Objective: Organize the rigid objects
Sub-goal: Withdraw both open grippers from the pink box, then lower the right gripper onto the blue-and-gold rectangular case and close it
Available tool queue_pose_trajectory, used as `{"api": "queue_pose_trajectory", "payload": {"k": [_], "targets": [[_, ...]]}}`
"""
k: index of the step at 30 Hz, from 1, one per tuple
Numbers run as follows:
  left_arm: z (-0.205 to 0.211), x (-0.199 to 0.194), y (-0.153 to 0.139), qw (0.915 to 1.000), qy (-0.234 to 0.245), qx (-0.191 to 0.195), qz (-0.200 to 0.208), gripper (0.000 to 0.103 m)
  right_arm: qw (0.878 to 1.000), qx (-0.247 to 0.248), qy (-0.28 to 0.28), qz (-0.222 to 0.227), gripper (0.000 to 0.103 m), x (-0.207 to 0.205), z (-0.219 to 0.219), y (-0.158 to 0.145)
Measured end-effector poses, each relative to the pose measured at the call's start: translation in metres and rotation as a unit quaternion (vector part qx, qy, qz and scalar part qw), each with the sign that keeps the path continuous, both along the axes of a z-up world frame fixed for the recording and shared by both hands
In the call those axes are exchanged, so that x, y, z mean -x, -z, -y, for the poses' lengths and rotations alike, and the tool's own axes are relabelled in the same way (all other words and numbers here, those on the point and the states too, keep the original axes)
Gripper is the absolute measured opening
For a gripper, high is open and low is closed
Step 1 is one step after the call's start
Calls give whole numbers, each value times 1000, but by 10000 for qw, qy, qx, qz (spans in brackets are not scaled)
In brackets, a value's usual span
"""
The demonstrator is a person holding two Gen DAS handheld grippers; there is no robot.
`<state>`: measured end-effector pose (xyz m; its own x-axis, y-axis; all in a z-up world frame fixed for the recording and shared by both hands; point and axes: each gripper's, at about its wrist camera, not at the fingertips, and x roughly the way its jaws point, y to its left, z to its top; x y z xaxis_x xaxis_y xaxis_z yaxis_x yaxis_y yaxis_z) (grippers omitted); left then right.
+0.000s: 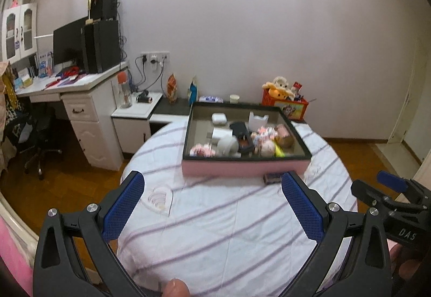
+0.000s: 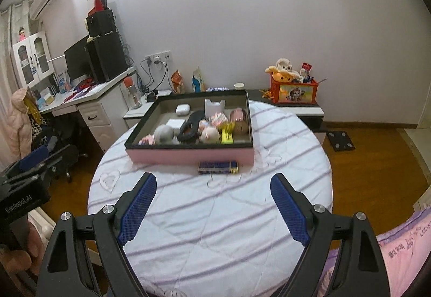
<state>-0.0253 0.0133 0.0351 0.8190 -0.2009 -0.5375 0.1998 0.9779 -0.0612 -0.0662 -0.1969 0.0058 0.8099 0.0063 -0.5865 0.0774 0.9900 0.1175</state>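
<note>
Two hand-held claws hover over a round bed with a white, purple-striped cover [image 2: 215, 216]. The left claw [image 1: 212, 186] has its blue pads spread wide, with nothing between them. The right claw [image 2: 214, 188] is likewise spread and empty.

Ahead of both claws, well apart from the fingertips, sits a shallow pink tray [image 2: 188, 157] with a dark rim. It is crowded with small things: a white earbud case [image 2: 182, 109] at the far side, a black pouch [image 2: 191, 123] in the middle, a grey ball [image 2: 163, 134] towards the left, and a yellow item [image 2: 227, 135] towards the right. Others are too blurred to name.

One thing lies outside the tray: a small blue box [image 2: 217, 167], on the cover just in front of the tray's near wall. It lies straight ahead of the right claw, and ahead and right of the left claw's right pad.

The step in hand looks like the approach; nothing is held yet. The blue box seems the likely first target. The next move calls for the right claw to reach forward and down, straddle the box across its narrow side, and close without snagging the cover or nudging the tray.
</note>
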Motion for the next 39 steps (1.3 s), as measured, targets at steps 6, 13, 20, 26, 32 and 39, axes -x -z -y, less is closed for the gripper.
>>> {"api": "queue_pose_trajectory", "payload": {"k": [6, 13, 20, 26, 32, 39], "targets": [[-4, 10, 16, 9998, -72, -69, -190, 103, 9999, -1, -28, -110, 88, 4, -3, 11], [-9, 12, 16, 9998, -134, -39, -162, 103, 9998, 26, -110, -171, 88, 3, -10, 17], [-13, 3, 23, 9995, -177, -7, -266, 103, 9993, 50, -132, -335, 88, -10, -13, 27], [-20, -11, 33, 9990, -221, 19, -383, 103, 9983, 107, -148, -559, 88, -32, -17, 42], [-24, -34, 47, 9982, -250, -6, -552, 103, 9955, 166, -40, -927, 88, -73, -15, 70], [-22, -62, 63, 9971, -232, -42, -723, 103, 9911, 169, 215, -1305, 88, -118, -5, 98]]}}
